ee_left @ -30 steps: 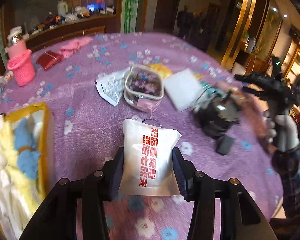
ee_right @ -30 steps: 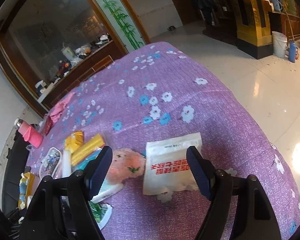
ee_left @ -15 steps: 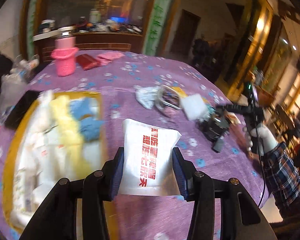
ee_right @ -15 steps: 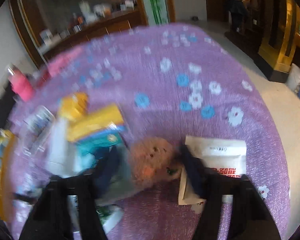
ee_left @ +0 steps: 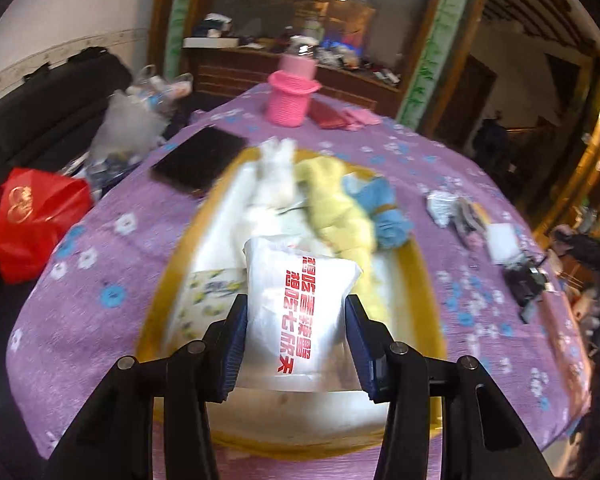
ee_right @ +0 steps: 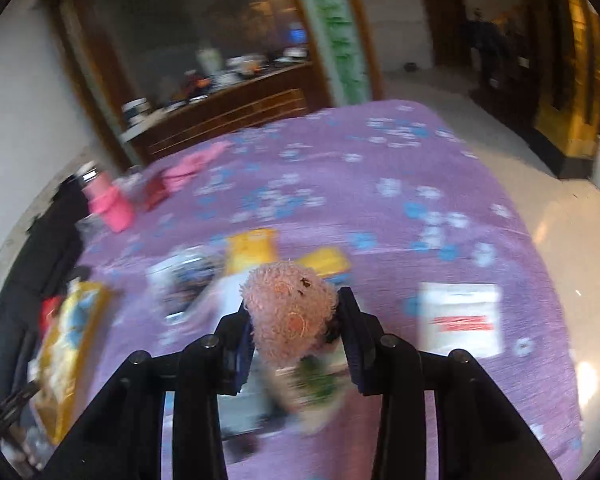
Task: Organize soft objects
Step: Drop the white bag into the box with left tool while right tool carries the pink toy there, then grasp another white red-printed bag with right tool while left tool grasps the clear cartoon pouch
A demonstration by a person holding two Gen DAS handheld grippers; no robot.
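My left gripper (ee_left: 295,306) holds a white packet with red lettering (ee_left: 300,300) by its sides, above the near part of the yellow tray (ee_left: 422,280). Its jaws are easing open, but both pads still press the packet. In the tray lie a yellow cloth (ee_left: 336,208), a blue cloth (ee_left: 384,208) and white soft things (ee_left: 276,176). My right gripper (ee_right: 295,302) is closing on a pink plush toy (ee_right: 288,304), lifted off the purple tablecloth with both pads against it. A second white packet (ee_right: 460,320) lies on the cloth to its right.
A pink-sleeved bottle (ee_left: 292,96), a red wallet (ee_left: 328,116) and a black tablet (ee_left: 198,160) sit beyond the tray. A red bag (ee_left: 32,216) lies off the table's left edge. Yellow packets (ee_right: 252,248) and a clear pouch (ee_right: 184,280) lie beyond the plush.
My left gripper has carried the white packet leftward, from over the cloth to above the yellow tray. My right gripper has shut on the pink plush toy and lifted it.
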